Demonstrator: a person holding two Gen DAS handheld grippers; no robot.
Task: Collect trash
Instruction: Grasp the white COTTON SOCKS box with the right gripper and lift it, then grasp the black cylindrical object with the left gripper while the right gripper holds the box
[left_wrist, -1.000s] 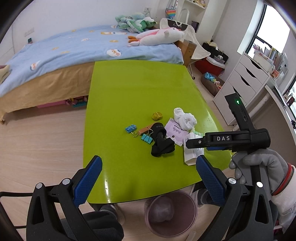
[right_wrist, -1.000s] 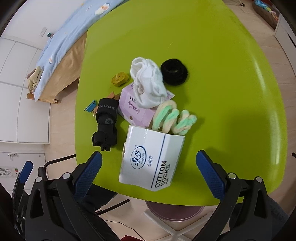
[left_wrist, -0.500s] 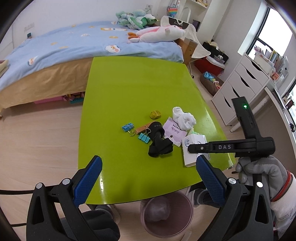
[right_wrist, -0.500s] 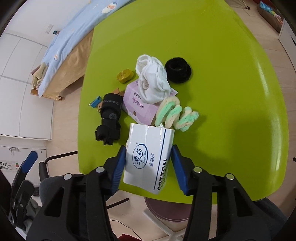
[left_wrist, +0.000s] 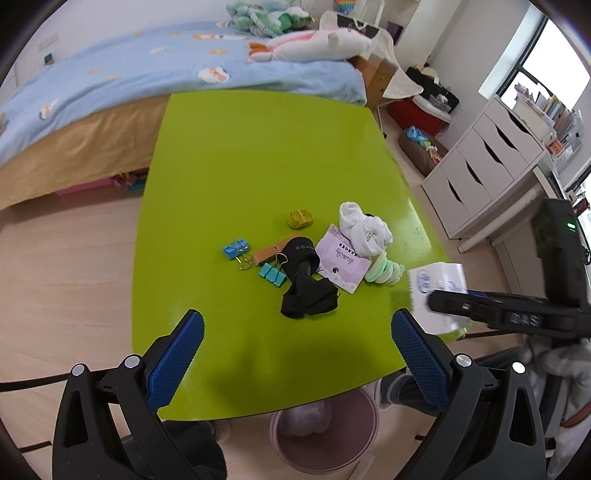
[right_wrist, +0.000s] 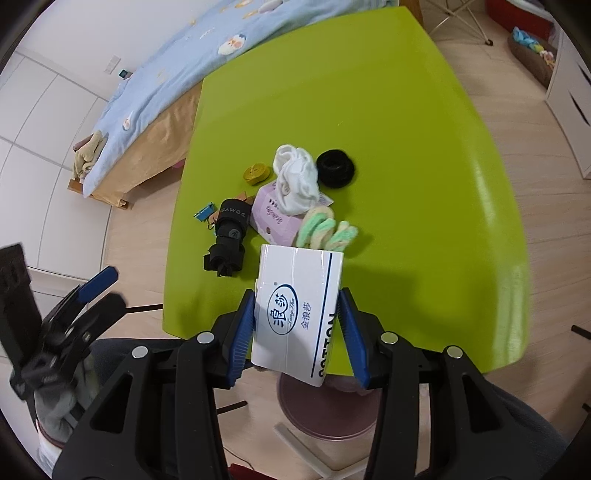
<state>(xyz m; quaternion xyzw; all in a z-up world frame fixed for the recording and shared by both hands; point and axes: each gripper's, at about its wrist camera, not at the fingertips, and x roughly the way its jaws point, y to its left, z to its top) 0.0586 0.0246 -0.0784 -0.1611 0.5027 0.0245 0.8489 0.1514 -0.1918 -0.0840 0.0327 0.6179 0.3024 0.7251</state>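
Both blue pads of the right gripper (right_wrist: 297, 332) are pinched against the 2 long sides of the white sock box (right_wrist: 297, 310), which sits lifted off the surface at the near edge; the left gripper (left_wrist: 295, 354) hangs with its jaws spread wide, gripping nothing, low over the near end of the table.

Biggest thing in front of me is the green table (left_wrist: 258, 155), bare across its far half. Below its near edge stands the pink bin (left_wrist: 325, 443), round and open, partly tucked under the tabletop. Then comes the small heap: a lilac packet (left_wrist: 341, 258), a white sock (left_wrist: 364, 229) lying on it, a black sock (left_wrist: 306, 291), a green and cream fuzzy sock (left_wrist: 384, 271) just beside the box, a black ring (right_wrist: 336, 168), a yellow roll (left_wrist: 300, 218), and 2 blue binder clips (left_wrist: 234, 249).

I'd say the box is the piece of trash in hand, and the step is carrying it to the bin. To do it well, keep the pinch firm, since the smooth card could slip, draw it clear of the table edge, lower it right over the bin mouth, and only then spread the pads.
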